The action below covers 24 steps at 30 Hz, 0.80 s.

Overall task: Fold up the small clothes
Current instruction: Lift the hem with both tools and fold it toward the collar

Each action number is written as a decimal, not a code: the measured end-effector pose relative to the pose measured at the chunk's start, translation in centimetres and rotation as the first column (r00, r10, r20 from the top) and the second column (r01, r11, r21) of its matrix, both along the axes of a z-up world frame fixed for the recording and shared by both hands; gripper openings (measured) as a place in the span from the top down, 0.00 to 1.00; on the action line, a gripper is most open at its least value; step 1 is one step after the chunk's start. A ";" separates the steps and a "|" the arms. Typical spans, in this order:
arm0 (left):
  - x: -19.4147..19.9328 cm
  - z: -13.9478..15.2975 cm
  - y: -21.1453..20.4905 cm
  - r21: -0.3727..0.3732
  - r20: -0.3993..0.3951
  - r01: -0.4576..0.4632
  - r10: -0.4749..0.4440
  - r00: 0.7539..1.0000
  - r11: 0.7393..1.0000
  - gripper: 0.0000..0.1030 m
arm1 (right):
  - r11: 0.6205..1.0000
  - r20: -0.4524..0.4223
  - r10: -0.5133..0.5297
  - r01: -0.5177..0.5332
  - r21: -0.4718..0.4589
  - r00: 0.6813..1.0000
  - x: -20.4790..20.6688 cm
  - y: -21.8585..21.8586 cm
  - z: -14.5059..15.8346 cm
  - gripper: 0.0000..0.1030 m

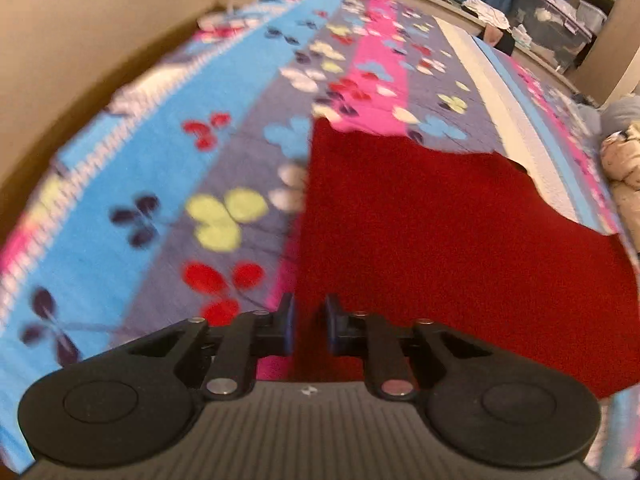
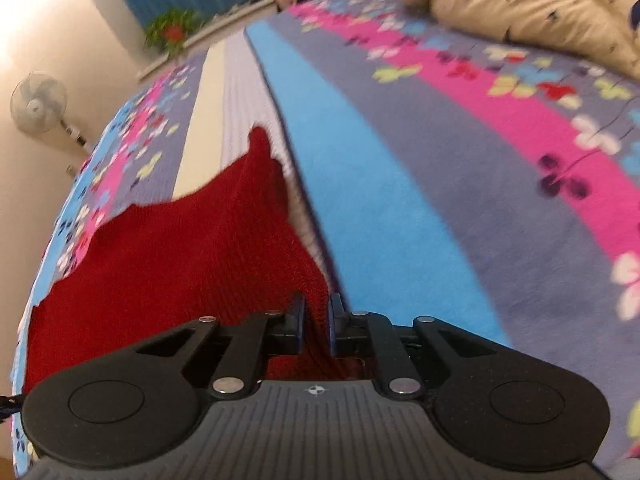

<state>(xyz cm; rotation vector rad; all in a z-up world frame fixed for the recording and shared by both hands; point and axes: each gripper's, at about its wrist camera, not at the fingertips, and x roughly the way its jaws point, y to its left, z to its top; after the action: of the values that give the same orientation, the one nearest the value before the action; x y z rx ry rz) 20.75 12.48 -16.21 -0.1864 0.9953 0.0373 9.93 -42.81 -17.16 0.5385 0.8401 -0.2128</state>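
Observation:
A small dark red knitted garment (image 1: 460, 240) lies spread on a bed covered by a striped butterfly-print blanket (image 1: 180, 160). My left gripper (image 1: 310, 328) is shut on the garment's near left edge, the red fabric pinched between its blue pads. In the right wrist view the same red garment (image 2: 180, 260) stretches away to the left, and my right gripper (image 2: 317, 328) is shut on its near right edge. A strip of the garment (image 2: 262, 152) reaches away up the bed.
The blanket (image 2: 440, 184) covers the whole bed. A cream quilt (image 2: 520, 4) is heaped at the bed's far right. A wall (image 1: 80, 32) runs along the left. A fan (image 2: 38, 102), a plant (image 2: 172, 32), blue curtains and storage boxes (image 1: 552, 28) stand beyond the bed.

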 end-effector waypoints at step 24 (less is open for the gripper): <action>5.8 -2.6 -1.1 0.222 -0.066 -0.072 0.089 0.994 0.972 0.21 | 0.965 -0.155 -0.098 0.056 -0.256 0.983 12.1 0.6 -5.4 0.97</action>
<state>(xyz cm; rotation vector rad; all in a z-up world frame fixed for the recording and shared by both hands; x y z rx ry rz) 26.58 11.34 -18.81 -0.0229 1.0507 0.2291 22.07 -42.24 -22.58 0.3179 0.9393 -0.4349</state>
